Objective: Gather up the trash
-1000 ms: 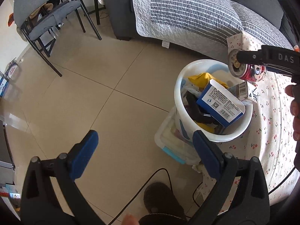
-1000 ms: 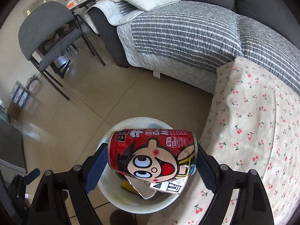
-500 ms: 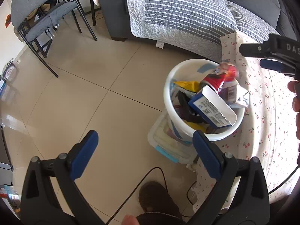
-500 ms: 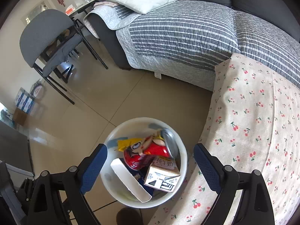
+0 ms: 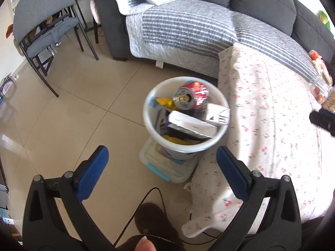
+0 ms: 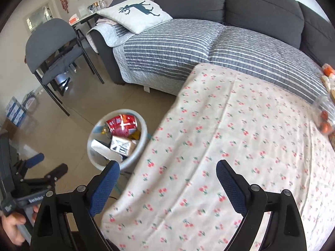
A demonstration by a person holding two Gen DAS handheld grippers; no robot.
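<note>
Red drink can (image 5: 193,95), label print too blurred to read, lies on its side atop cartons in the white bin (image 5: 149,117), floor beside the cherry-print cloth (image 6: 230,146). Carton (image 6: 122,145): barcode-like marks, illegible. Left hand-held gripper (image 5: 162,170): spread, empty. Right hand-held gripper (image 6: 167,183): spread, empty, above the cloth. Cushion (image 6: 136,13): deer motif.

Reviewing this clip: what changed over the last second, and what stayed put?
The right gripper let go of the red can: a second ago the can sat between its pads; now it lies on top of the trash in the white bucket. The right gripper, open and empty, has swung away over the cherry-print cloth. The left gripper stayed open and empty; bucket, boxes and sofa are unchanged.
</note>
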